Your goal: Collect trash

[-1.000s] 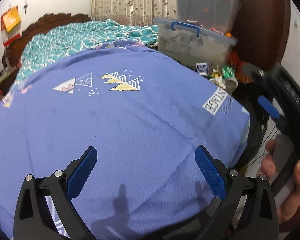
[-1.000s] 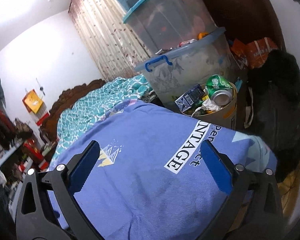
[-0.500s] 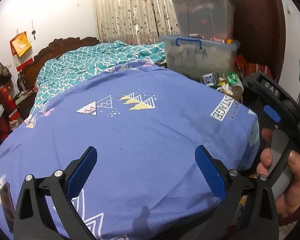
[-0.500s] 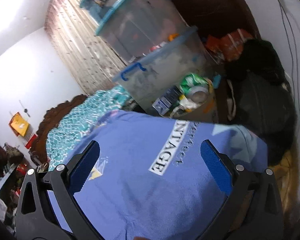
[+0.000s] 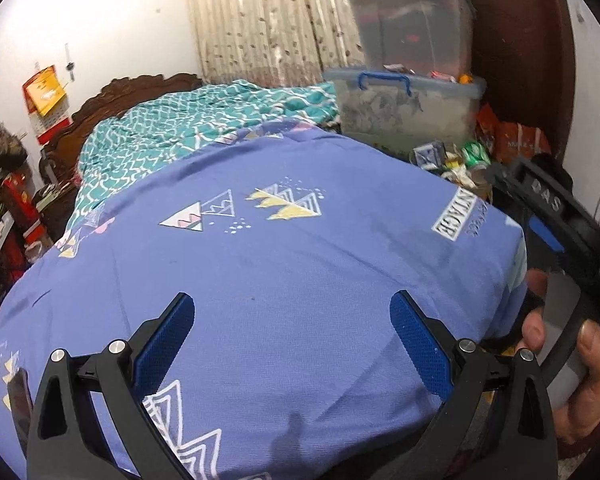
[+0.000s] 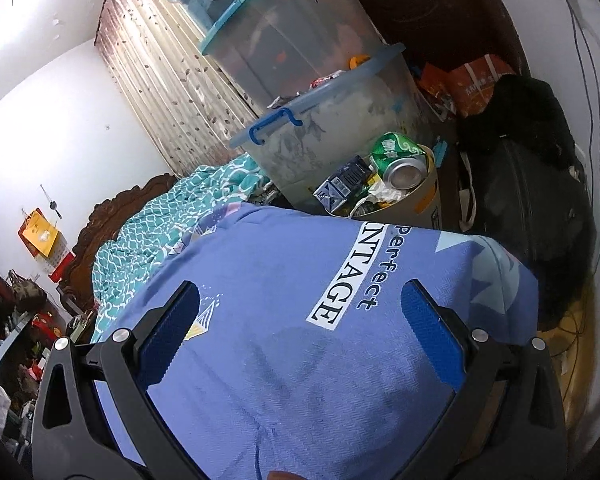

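Left tongs (image 5: 292, 344) spread wide, empty (over blue bedsheet (image 5: 300, 264))

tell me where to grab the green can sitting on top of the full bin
Grip the green can across its round side wall, coming from above, the jaws straddling the body. It lies on its side atop the trash in the bin, silver end facing the camera, so the curved wall is the exposed part. The blue carton crowds one side; approach from the other.
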`<state>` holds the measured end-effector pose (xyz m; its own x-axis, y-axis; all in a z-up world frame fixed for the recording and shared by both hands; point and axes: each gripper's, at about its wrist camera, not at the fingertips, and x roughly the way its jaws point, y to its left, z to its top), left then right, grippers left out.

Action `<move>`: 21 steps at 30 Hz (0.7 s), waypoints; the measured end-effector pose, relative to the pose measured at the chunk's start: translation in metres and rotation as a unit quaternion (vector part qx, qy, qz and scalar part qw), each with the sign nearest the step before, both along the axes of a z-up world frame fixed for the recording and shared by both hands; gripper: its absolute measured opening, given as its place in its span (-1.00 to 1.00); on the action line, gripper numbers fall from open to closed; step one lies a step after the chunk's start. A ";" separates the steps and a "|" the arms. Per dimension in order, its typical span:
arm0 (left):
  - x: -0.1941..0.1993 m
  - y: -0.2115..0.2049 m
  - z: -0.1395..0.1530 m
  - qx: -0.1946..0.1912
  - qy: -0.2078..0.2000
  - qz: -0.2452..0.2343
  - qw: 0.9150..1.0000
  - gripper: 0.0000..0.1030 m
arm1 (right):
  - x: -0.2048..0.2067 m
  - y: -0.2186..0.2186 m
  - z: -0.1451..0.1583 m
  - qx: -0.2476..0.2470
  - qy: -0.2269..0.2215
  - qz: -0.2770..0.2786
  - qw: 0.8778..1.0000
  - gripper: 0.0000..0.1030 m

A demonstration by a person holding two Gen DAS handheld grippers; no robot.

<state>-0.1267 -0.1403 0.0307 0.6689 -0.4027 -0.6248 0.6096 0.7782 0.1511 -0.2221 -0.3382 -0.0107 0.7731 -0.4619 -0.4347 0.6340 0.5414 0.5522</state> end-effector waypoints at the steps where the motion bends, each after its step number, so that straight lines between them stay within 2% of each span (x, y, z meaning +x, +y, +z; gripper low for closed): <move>1: 0.001 0.002 0.002 -0.004 0.000 0.004 1.000 0.83 | 0.000 0.000 0.000 0.000 0.001 0.001 1.000 0.94; 6: 0.006 0.013 0.006 -0.024 0.004 0.017 1.000 0.83 | -0.001 0.001 -0.001 0.005 -0.001 0.001 1.000 0.94; 15: 0.002 0.011 0.007 -0.016 -0.012 0.016 1.000 0.83 | 0.000 -0.004 -0.006 0.020 0.001 -0.003 1.000 0.94; 21: 0.004 0.010 0.005 -0.016 -0.007 0.016 1.000 0.84 | 0.000 -0.004 -0.007 0.023 0.006 -0.004 1.000 0.94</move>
<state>-0.1231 -0.1298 0.0359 0.6905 -0.4002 -0.6025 0.5817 0.8023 0.1338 -0.2219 -0.3423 -0.0180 0.7642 -0.4469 -0.4651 0.6448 0.5112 0.5682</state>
